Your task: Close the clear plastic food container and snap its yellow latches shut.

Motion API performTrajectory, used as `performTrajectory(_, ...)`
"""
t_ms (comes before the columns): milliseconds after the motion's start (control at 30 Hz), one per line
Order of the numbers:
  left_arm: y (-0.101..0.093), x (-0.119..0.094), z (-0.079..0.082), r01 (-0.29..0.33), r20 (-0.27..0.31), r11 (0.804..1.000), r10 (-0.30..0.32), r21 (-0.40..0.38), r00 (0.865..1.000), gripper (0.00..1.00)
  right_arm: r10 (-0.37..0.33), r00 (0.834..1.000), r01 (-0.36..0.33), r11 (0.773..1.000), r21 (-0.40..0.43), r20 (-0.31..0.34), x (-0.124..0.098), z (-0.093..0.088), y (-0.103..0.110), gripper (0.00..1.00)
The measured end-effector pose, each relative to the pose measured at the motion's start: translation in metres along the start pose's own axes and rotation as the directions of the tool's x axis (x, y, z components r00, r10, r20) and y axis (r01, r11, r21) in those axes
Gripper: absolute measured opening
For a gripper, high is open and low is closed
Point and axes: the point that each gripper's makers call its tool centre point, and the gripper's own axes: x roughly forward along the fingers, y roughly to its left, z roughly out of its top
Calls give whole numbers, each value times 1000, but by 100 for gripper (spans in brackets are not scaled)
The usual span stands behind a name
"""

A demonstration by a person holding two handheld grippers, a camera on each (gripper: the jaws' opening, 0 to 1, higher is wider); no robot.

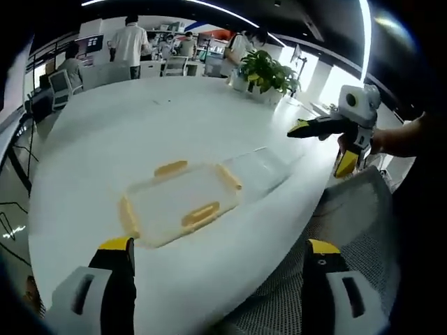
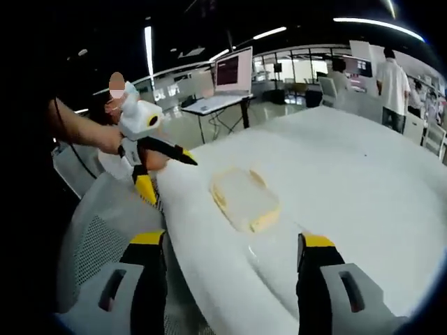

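1. A clear, flat rectangular plastic food container (image 1: 183, 202) with four rounded yellow latches is lying on a smooth, glossy white oval tabletop (image 1: 140, 132), near the edge closest to the person.
2. A clear plastic piece (image 1: 260, 169) is sitting just beside the container's far right end; whether it is the lid or the base I cannot tell.
3. In the right gripper view the same container (image 2: 244, 199) is showing as a pale, translucent rectangle with yellow trim, near the tabletop's (image 2: 349, 167) curved edge.
4. The left claw (image 1: 222, 269) is hovering apart from the container, which is lying just ahead of it, closer to the left jaw; its yellow-tipped grey jaws are standing wide apart, holding nothing.
5. The right claw (image 2: 232, 262) is likewise spread wide and grasping nothing, with the container ahead between its jaw lines and not touching them.
6. A white mesh chair back (image 1: 349, 209) is sitting beside the tabletop's edge.
7. A leafy green potted plant (image 1: 269, 73) is standing at the far end.
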Motion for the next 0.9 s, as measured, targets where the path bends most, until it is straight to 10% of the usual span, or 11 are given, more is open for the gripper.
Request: performTrajectory(900,46,16,4,110,-198,976,-71,190,978,99,34,996,-43,993,-112,-87,50,23,-16,75)
